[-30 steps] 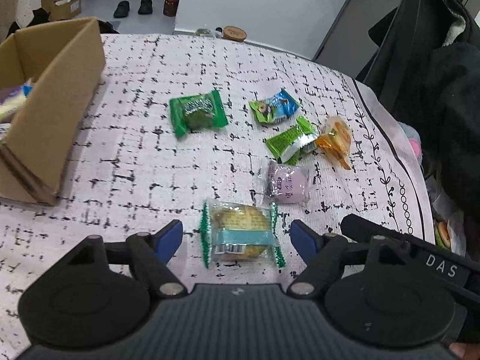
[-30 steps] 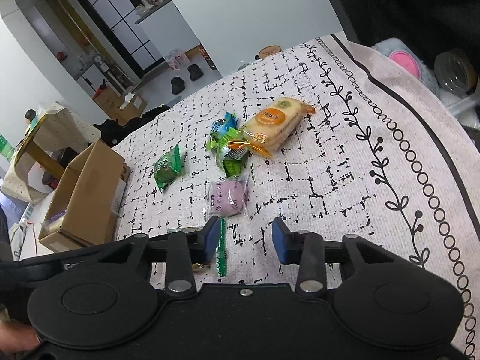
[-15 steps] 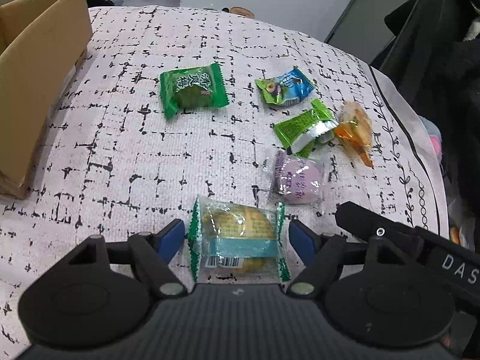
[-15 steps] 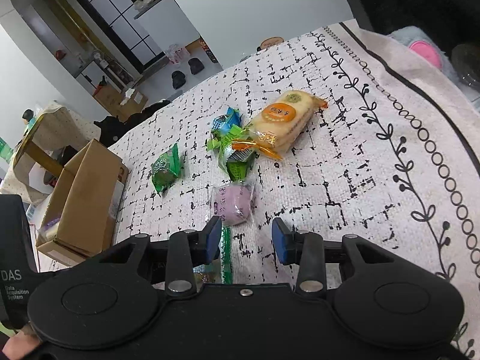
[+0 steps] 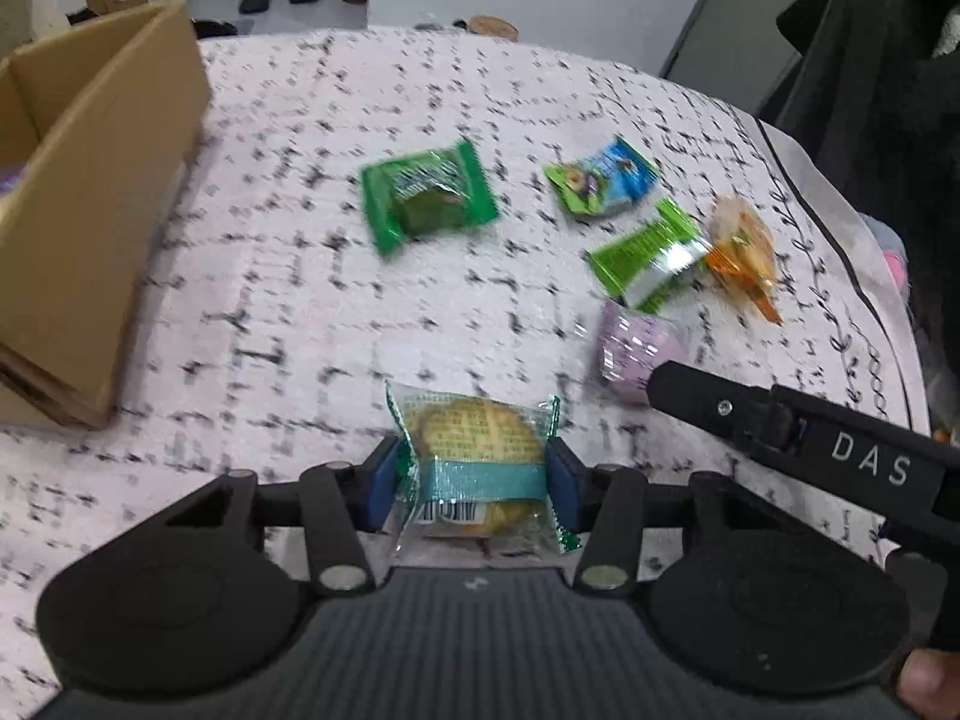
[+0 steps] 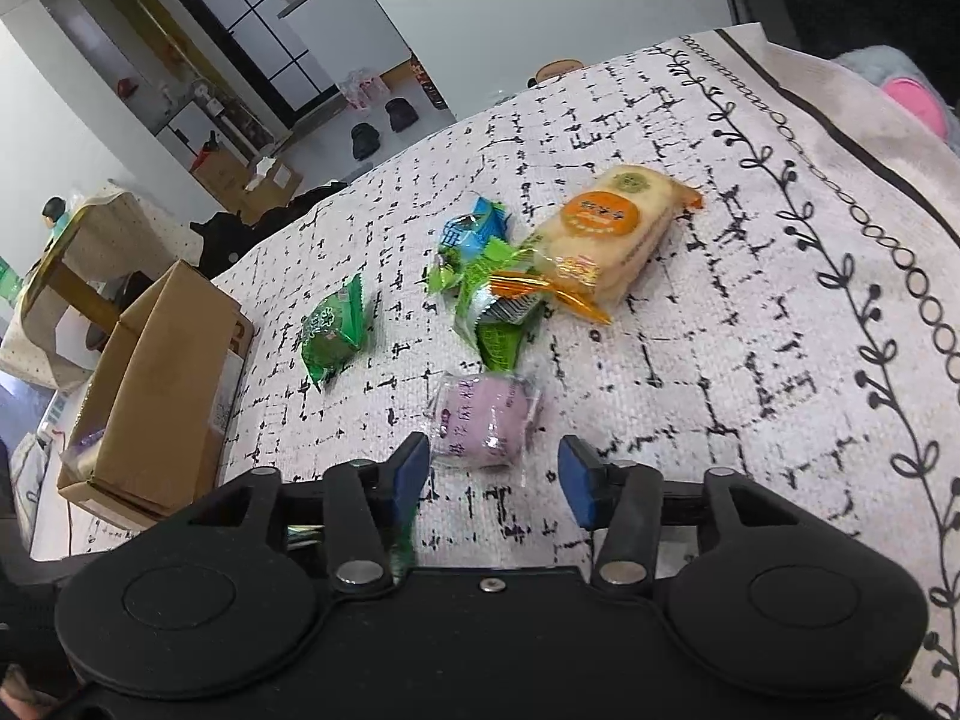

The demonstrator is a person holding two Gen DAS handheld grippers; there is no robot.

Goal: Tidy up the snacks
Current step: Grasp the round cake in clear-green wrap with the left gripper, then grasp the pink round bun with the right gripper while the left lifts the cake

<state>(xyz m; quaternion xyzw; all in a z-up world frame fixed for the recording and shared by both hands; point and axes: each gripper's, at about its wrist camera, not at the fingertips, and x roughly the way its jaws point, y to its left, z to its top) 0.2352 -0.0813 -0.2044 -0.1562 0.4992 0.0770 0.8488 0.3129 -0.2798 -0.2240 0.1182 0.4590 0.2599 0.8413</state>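
Note:
My left gripper (image 5: pixel 474 480) is shut on a clear-wrapped yellow pastry with a teal band (image 5: pixel 477 450), at the near edge of the patterned table. My right gripper (image 6: pixel 495 474) is open, its blue pads just short of a purple wrapped cake (image 6: pixel 486 423), which also shows in the left wrist view (image 5: pixel 636 351). Farther out lie a dark green packet (image 5: pixel 429 195), a blue-green packet (image 5: pixel 603 177), a light green packet (image 5: pixel 651 255) and an orange-labelled biscuit pack (image 6: pixel 606 234). An open cardboard box (image 5: pixel 90 192) stands at the left.
The cardboard box (image 6: pixel 156 384) holds some snacks. The right gripper's black body (image 5: pixel 810 438) crosses the left wrist view at the right. A dark chair and clothing stand beyond the table's right edge. Shoes and boxes lie on the floor behind.
My left gripper closed its pads onto the yellow pastry. My right gripper moved forward toward the purple cake, which now sits just beyond its pads.

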